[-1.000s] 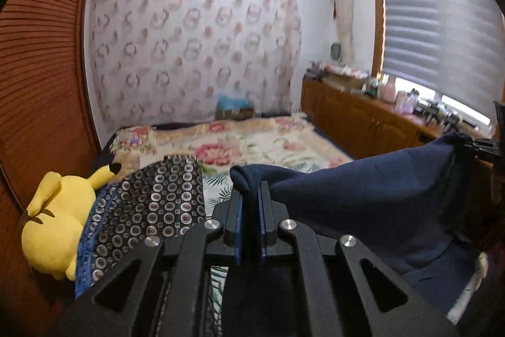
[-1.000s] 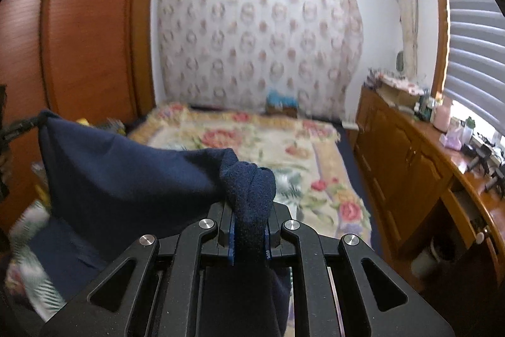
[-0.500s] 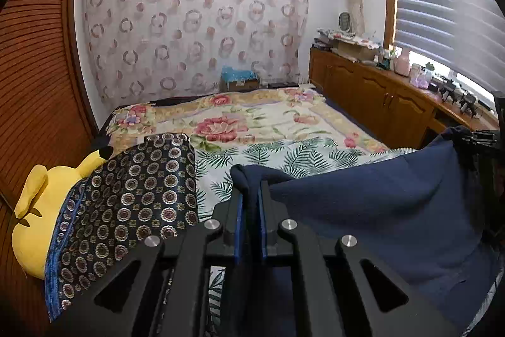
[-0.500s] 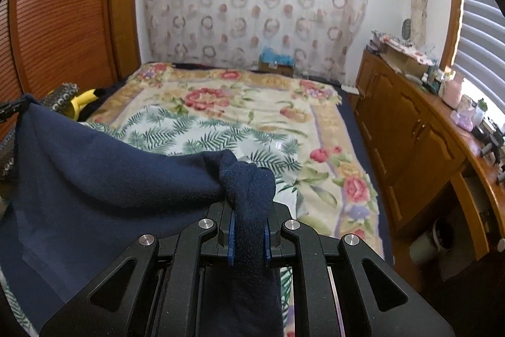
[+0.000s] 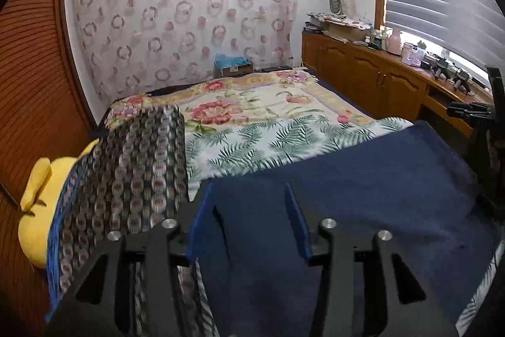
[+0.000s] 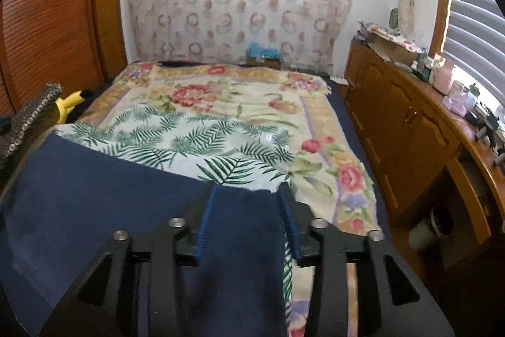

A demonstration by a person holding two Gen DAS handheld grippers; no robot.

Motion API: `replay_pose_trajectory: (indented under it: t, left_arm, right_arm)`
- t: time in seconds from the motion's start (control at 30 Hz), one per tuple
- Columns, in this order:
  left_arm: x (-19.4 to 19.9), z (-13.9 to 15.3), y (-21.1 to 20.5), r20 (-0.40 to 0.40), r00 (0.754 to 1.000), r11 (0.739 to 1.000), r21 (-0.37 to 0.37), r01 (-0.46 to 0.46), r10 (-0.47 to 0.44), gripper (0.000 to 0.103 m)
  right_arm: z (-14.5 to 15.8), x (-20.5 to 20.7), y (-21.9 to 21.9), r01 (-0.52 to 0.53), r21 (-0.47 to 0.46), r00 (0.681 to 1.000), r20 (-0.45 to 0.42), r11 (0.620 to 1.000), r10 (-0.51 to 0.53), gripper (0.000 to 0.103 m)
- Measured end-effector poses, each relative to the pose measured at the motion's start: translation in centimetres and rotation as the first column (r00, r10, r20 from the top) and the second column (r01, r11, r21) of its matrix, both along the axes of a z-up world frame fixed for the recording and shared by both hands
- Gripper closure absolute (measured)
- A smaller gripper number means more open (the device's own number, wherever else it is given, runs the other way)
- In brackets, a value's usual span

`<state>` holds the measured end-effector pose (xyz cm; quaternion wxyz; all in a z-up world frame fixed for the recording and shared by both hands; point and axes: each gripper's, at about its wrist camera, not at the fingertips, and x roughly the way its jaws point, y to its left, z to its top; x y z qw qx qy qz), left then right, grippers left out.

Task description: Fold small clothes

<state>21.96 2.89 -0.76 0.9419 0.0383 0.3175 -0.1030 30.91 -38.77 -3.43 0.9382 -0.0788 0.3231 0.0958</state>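
A dark navy garment (image 5: 363,198) lies spread flat on the near end of the bed, over a palm-leaf sheet (image 5: 284,141). It also shows in the right wrist view (image 6: 94,198). My left gripper (image 5: 249,198) is open, its blue-padded fingers apart over the garment's left part. My right gripper (image 6: 249,201) is open too, over the garment's right far corner. Neither holds the cloth.
A dotted dark pillow (image 5: 132,172) and a yellow plush toy (image 5: 34,204) sit at the bed's left. A wooden sideboard (image 6: 410,128) with clutter runs along the right. A wooden wardrobe (image 6: 47,21) stands left. A floral blanket (image 6: 227,93) covers the far bed.
Both grippers lowered the navy garment onto the bed and opened, letting go of its corners. The cloth went from hanging stretched between them to lying flat.
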Motion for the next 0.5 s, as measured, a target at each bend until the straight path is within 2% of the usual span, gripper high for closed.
replay_pose_trajectory:
  t: [0.03, 0.2, 0.37, 0.5]
  left_arm:
    - [-0.6, -0.2, 0.1, -0.007, 1.0, 1.0, -0.007, 0.005, -0.005, 0.05]
    - [-4.0, -1.8, -0.1, -0.052, 0.998, 1.0, -0.016, 0.018, -0.019, 0.05]
    - [-6.8, -4.3, -0.7, -0.096, 0.995, 1.0, 0.001, 0.012, -0.012, 0.05]
    - [-7.9, -5.9, -0.8, -0.142, 0.99, 1.0, -0.016, 0.007, -0.009, 0.05]
  right_arm:
    - [0.2, -0.8, -0.1, -0.002, 0.004, 1.0, 0.004, 1.0, 0.002, 0.053]
    - [-0.3, -4.7, -0.5, -0.007, 0.027, 1.0, -0.013, 1.0, 0.007, 0.05]
    - [-2.4, -8.7, -0.8, -0.006, 0.047, 0.998, -0.057, 0.999, 0.009, 0.05]
    - [-4.5, -11.1, -1.7, 0.023, 0.06, 0.994, -0.11, 0.998, -0.017, 0.05]
